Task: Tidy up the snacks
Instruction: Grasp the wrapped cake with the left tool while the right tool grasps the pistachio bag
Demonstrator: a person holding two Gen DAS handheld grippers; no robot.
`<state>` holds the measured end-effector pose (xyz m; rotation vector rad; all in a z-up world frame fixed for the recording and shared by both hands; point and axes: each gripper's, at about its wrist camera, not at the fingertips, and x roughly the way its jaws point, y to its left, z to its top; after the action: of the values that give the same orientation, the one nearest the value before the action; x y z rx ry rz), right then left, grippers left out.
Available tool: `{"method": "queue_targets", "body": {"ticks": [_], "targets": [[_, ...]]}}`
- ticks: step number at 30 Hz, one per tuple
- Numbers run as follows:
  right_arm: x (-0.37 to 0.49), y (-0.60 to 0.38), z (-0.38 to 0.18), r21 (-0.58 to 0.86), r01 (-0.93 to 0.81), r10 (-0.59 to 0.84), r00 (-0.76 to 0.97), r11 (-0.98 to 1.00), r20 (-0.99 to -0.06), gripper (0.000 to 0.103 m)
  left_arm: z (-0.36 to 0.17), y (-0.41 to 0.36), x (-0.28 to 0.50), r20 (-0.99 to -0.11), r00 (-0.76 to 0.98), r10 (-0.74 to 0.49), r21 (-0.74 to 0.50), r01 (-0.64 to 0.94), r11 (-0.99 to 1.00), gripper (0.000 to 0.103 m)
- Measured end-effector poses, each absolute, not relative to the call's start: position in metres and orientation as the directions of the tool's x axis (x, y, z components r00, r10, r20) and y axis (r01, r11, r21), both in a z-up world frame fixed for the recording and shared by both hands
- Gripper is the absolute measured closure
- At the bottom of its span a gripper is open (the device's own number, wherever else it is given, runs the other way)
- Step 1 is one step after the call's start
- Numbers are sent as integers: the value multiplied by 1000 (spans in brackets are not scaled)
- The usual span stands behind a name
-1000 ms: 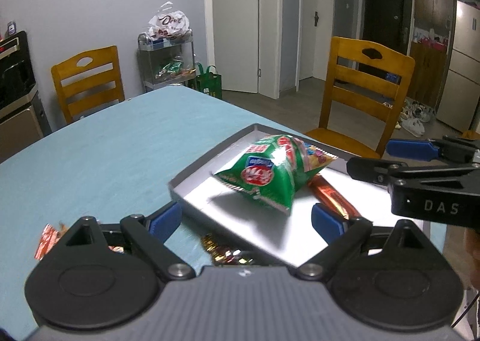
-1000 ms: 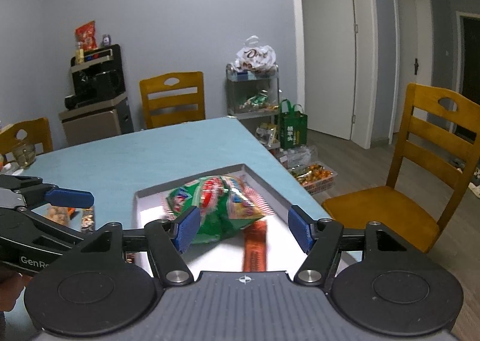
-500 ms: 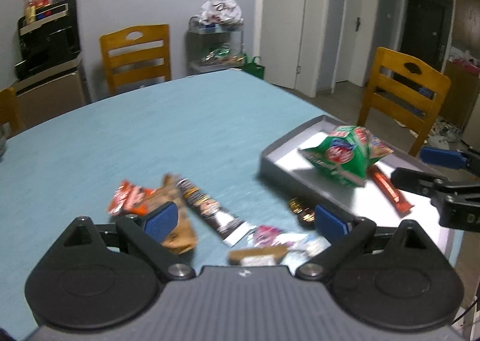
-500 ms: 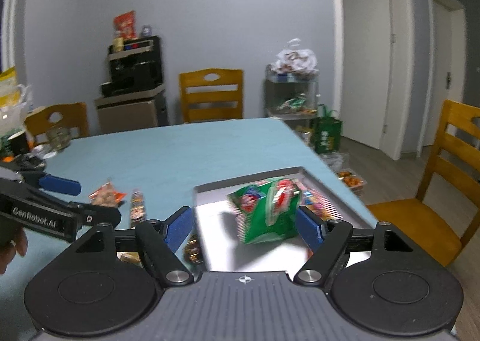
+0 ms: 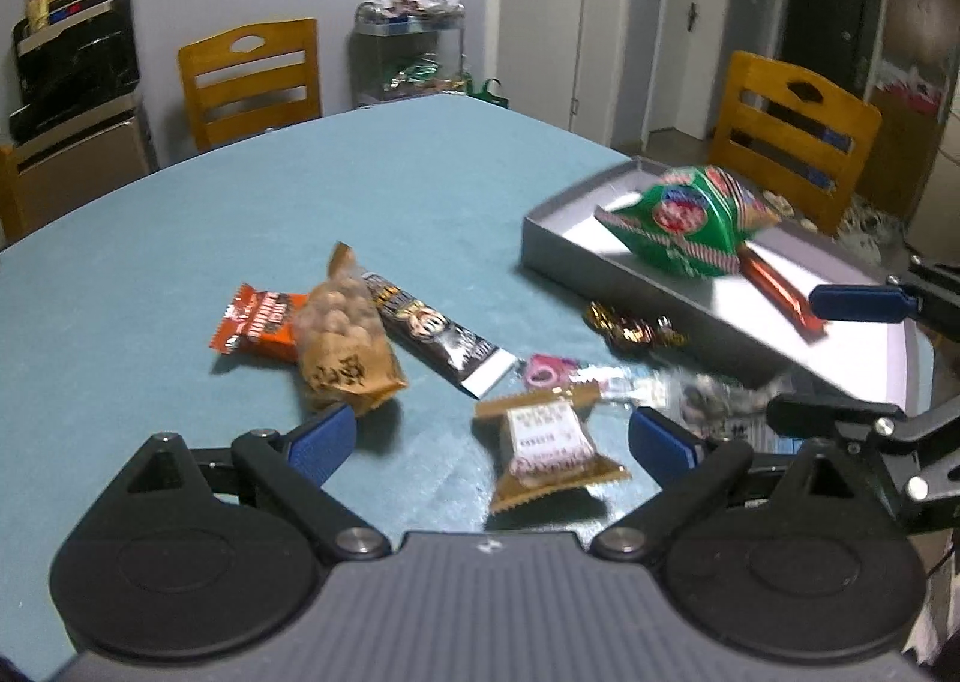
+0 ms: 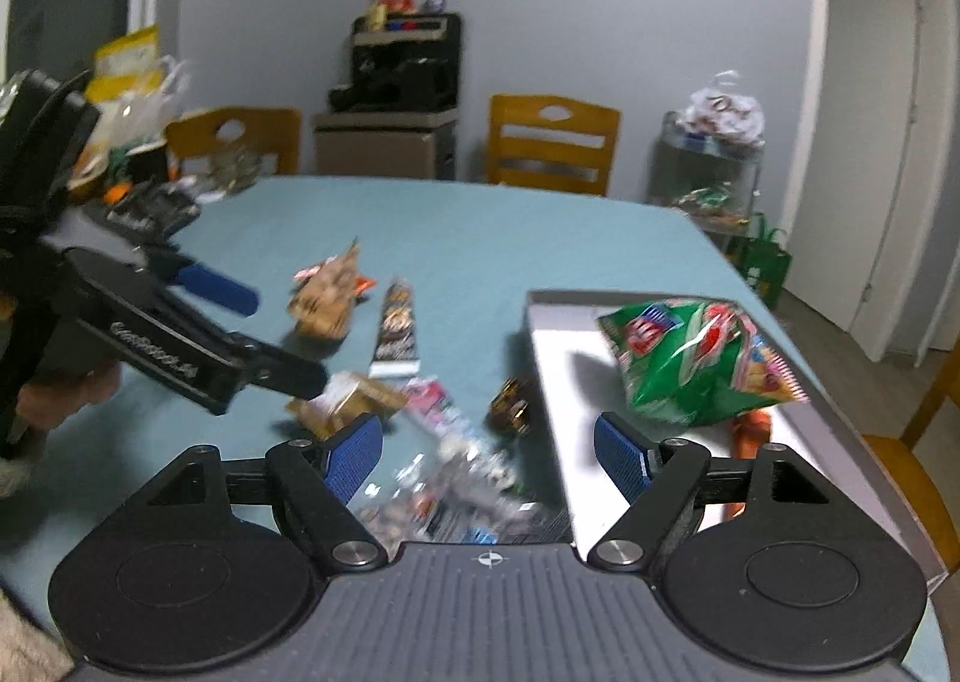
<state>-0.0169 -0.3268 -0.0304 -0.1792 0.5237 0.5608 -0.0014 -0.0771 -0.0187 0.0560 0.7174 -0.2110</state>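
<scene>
A grey tray (image 5: 558, 238) (image 6: 555, 376) sits at the table's right edge and holds a green snack bag (image 5: 690, 220) (image 6: 690, 358) and a red bar (image 5: 780, 292) (image 6: 750, 430). Loose on the teal cloth lie a red packet (image 5: 258, 322), a brown nut bag (image 5: 342, 340) (image 6: 327, 298), a long black bar (image 5: 432, 328) (image 6: 399, 328), gold candies (image 5: 630, 328) (image 6: 510, 406), a pink packet (image 5: 546, 370) and clear packets (image 6: 468, 472). My left gripper (image 5: 492, 436) (image 6: 270, 331) is open over a small brown packet (image 5: 549, 442) (image 6: 354, 400), not pressing it. My right gripper (image 6: 489, 457) (image 5: 840, 358) is open beside the tray's near left corner, holding nothing.
Wooden chairs (image 5: 252, 75) (image 5: 792, 135) stand around the table. A metal cart (image 5: 414, 51) with bags and a black appliance (image 5: 72, 63) on a cabinet stand by the far wall. Cups and clutter (image 6: 150, 178) crowd the table's far left. A person's hand (image 6: 60, 394) holds the left gripper.
Both grippers have drawn back from the tray and swung left over the loose snacks. The right jaws stand wider than a second ago. The green bag stays in the tray.
</scene>
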Motion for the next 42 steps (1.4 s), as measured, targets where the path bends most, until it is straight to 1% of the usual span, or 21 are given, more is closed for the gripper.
{"method": "queue_targets", "body": {"ticks": [6,9,13,22,27,31,37,40,42], "targets": [[-25,-320,-41,-53,-600,474,681,799,-557,24,-32,-89,10,-676,710,-197,-39,232,972,4],[-28,-314,-44,-83,-625,482,673,776,-562,24,-38,-94,17,-689,696,-200,-49,231,972,4],[-28,-308,-47,-141,-649,478,673,748,-564,23,-46,-100,25,-706,679,-201,-53,232,971,4],[-29,-295,-58,-204,-683,450,646,701,-617,23,-54,-99,30,-722,662,-203,-64,228,972,5],[-34,-297,-57,-169,-700,458,610,694,-646,22,-56,-98,31,-723,659,-205,-67,229,971,6],[-36,-298,-57,-138,-690,460,604,710,-650,22,-57,-96,31,-721,659,-214,-78,229,970,8],[-38,-295,-59,-113,-665,446,608,739,-657,22,-59,-94,29,-714,667,-214,-79,227,971,14],[-39,-296,-56,-75,-688,481,577,722,-661,23,-59,-94,28,-711,666,-225,-81,240,967,19],[-37,-293,-57,-89,-670,456,591,737,-665,25,-59,-94,27,-710,668,-224,-75,245,967,19]]}}
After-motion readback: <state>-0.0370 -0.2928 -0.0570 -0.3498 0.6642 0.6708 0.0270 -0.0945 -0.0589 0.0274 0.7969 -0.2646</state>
